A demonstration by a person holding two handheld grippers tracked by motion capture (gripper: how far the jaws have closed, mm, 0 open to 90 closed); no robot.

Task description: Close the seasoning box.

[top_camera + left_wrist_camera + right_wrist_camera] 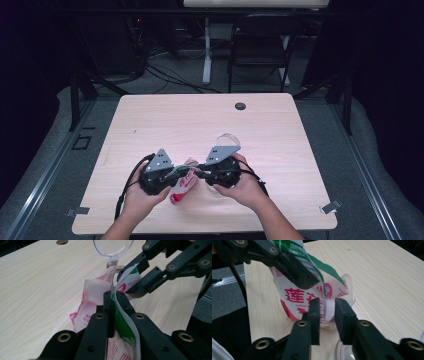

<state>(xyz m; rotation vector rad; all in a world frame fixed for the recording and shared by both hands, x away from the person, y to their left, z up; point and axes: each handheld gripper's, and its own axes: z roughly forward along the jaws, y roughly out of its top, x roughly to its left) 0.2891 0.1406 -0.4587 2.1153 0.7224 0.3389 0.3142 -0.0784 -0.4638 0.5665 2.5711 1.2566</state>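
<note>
High view: both hands level, left gripper (172,176) clamping the packet (183,186) — right gripper (200,172) jaws parted.

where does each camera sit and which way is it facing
High view: above the person's side, looking forward and down on the table; forearms and both hands show.
Left gripper view: rides the left claw, looking along its jaws, shut on the snack bag.
Right gripper view: rides the right claw, jaws apart around the bag's edge.
Shared: the bag and the opposite claw in both gripper views.
</note>
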